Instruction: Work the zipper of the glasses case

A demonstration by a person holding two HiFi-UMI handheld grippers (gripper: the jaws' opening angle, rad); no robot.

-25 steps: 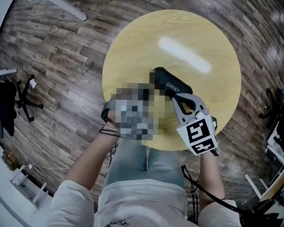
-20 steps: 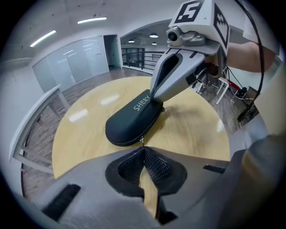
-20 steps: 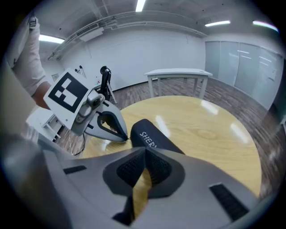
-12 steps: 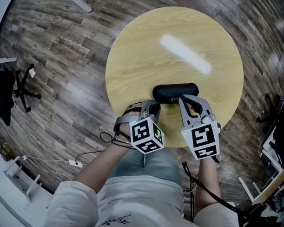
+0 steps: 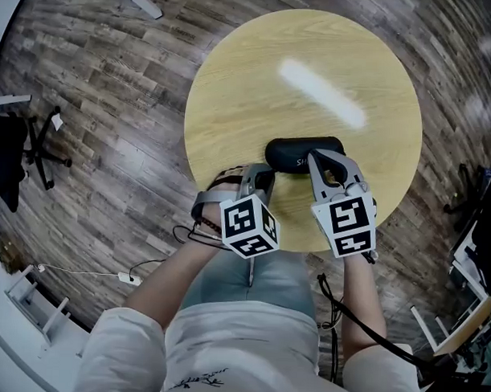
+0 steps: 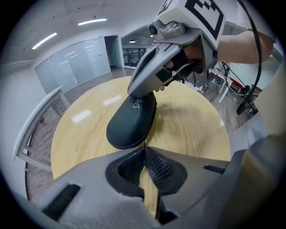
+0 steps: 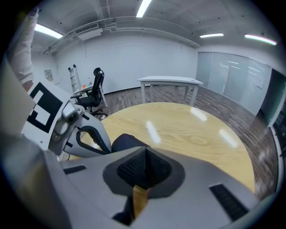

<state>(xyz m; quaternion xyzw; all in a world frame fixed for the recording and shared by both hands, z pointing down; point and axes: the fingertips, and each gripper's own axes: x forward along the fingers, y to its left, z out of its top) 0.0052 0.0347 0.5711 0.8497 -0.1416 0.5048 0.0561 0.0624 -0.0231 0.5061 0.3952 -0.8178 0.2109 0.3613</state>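
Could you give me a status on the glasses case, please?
Left gripper shut, tips at glasses case zipper pull. Right gripper shut, tips on case top. Case closed, flat on round table. Nothing in the way.

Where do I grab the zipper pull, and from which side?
Pinch the pull hanging at the case's rounded near end, coming from the left gripper's side. It dangles free just ahead of those shut jaws, so open them first.
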